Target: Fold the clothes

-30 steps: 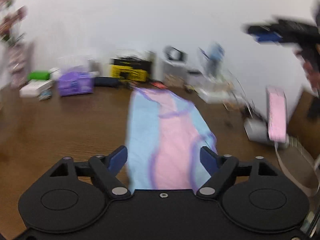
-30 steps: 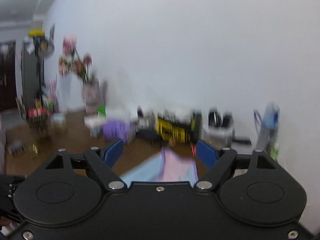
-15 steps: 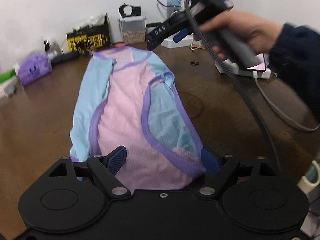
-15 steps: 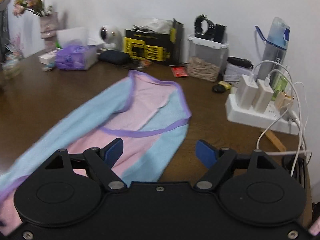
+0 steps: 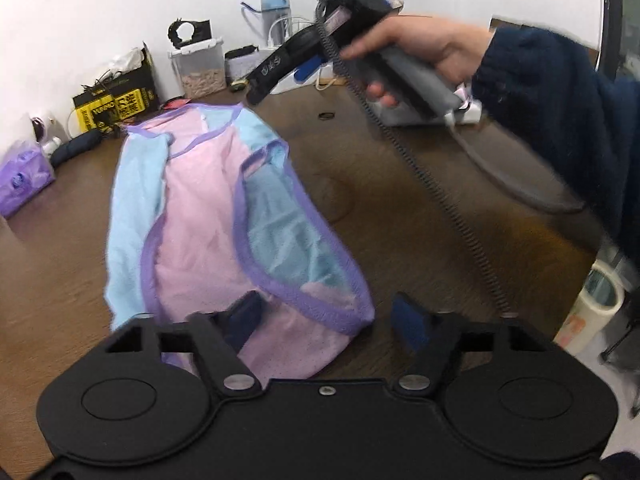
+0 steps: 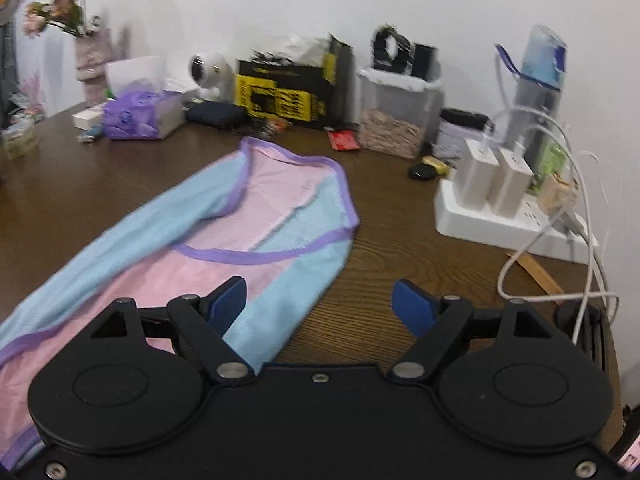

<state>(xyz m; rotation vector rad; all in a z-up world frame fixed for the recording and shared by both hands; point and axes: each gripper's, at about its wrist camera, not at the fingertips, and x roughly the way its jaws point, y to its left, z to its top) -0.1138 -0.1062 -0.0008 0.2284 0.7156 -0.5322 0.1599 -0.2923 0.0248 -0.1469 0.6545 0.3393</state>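
- Left wrist view: the left tool (image 5: 330, 314), matt black plastic with blue pads, stands with its fingers spread wide and nothing between them.
- A thin, finely dotted mesh garment in pink and light blue with purple binding (image 5: 208, 216) lies lengthwise on the dark brown wood-grain desk (image 5: 420, 216). Its near pink hem sits under and between the left tool's fingers; the left pad (image 5: 244, 318) is over the cloth, the right pad over bare wood just beside the hem's corner.
- One light blue panel is turned over the pink middle, its purple edge forming a curved loop.
- Beyond the garment's far end, the person's right hand (image 5: 416, 46), in a dark blue knitted sleeve, holds the right tool (image 5: 280, 70) by its grey handle above the desk, a coiled cable hanging from it. Whether its fingers are apart is hard to tell here.
- Right wrist view: the right tool (image 6: 320, 304) is open wide and holds nothing. The garment (image 6: 224, 224) runs diagonally from lower left to the far middle; the left pad (image 6: 228, 304) is over its light blue edge, the right pad over bare desk (image 6: 400, 248).
- A white power strip with two boxy chargers (image 6: 500, 204) stands to the right, well apart from the cloth.
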